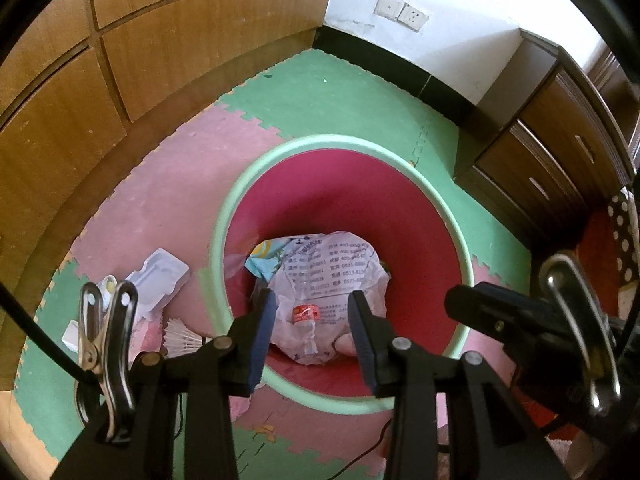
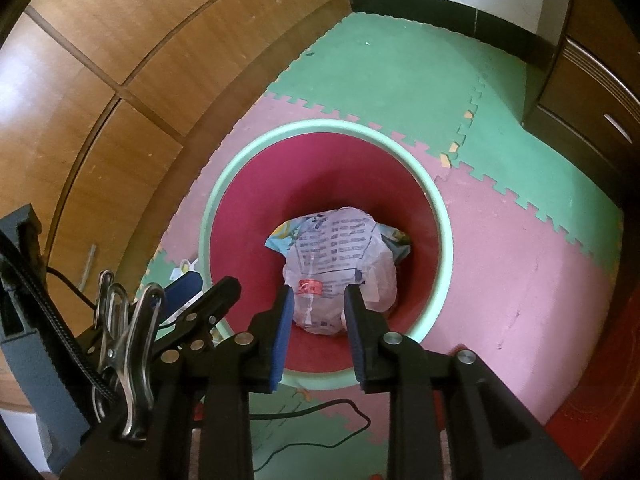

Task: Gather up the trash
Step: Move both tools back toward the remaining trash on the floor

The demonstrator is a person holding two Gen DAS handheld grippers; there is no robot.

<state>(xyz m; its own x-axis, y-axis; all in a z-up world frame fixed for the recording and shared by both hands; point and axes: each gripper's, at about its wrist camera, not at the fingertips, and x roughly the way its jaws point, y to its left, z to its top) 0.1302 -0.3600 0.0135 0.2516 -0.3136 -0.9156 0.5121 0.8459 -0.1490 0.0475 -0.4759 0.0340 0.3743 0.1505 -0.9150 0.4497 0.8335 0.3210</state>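
Both claws, left gripper (image 1: 314, 322) and right gripper (image 2: 318, 316), are held spread and empty over the bin (image 1: 240, 184) at frame centre, a position suited to dropping trash.

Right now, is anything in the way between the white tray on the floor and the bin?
Nothing visible is. The white tray lies on the mat right beside the bin, with a shuttlecock next to it. The bin has no lid, and only a crumpled bag sits low inside. The tray only needs lifting over the rim.
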